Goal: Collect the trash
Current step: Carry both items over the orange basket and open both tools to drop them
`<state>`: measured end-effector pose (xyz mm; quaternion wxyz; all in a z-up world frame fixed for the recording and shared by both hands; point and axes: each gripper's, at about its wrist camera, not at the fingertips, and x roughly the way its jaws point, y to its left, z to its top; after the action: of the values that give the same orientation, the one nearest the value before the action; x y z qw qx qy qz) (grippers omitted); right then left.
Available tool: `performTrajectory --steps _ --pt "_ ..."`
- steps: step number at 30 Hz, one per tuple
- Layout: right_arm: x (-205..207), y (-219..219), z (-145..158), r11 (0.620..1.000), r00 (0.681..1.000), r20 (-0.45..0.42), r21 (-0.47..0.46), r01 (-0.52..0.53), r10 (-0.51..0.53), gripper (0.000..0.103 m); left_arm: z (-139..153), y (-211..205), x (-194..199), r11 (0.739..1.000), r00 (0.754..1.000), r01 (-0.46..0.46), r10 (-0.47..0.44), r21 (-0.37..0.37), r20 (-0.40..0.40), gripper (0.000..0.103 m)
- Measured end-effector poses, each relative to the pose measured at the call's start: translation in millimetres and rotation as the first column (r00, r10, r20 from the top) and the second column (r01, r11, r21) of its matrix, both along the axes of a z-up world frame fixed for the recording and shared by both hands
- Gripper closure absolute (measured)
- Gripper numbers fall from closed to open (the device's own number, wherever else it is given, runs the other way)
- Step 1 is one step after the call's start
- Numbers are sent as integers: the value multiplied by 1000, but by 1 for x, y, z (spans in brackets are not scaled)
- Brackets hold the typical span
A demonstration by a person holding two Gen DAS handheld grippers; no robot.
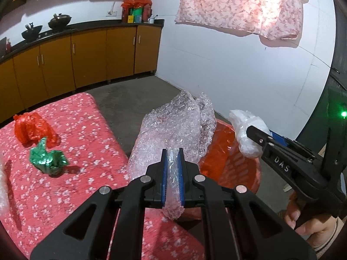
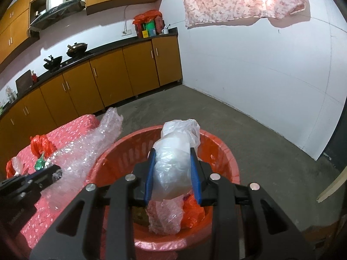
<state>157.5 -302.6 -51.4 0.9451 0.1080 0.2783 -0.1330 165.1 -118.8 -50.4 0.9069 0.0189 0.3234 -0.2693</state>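
two grippers, each clamped on plastic waste beside a red bin

the left gripper [image 1: 172, 151] is closed tight on a sheet of bubble wrap [image 1: 173, 127], held over the table edge beside the red basket [image 2: 219, 147]. the right gripper [image 2: 172, 151] is clamped on a white plastic bag [image 2: 175, 151], held above the basket's opening. a red bag [image 1: 32, 129] and green wrapper [image 1: 47, 159] are left on the floral tablecloth [image 1: 86, 151].

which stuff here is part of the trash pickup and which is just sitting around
Job:
- bubble wrap in left gripper
- white plastic bag in right gripper
- red bin
- red bag, green wrapper on table

Lying about:
- woks
- hanging cloth
- cabinets
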Motion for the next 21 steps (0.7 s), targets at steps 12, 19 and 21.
performTrajectory --steps 12,19,21 --pt "8 -20 -1 1000 1000 23 24 16 -17 73 -8 -30 13 999 999 41 -41 -8 -15 94" --pt "10 -24 -10 999 1000 19 38 10 -11 69 -21 -38 21 999 997 50 -50 -3 -55 94" --pt "10 -25 -13 999 1000 19 54 4 -5 68 -25 -38 25 999 995 51 -52 -9 -80 90"
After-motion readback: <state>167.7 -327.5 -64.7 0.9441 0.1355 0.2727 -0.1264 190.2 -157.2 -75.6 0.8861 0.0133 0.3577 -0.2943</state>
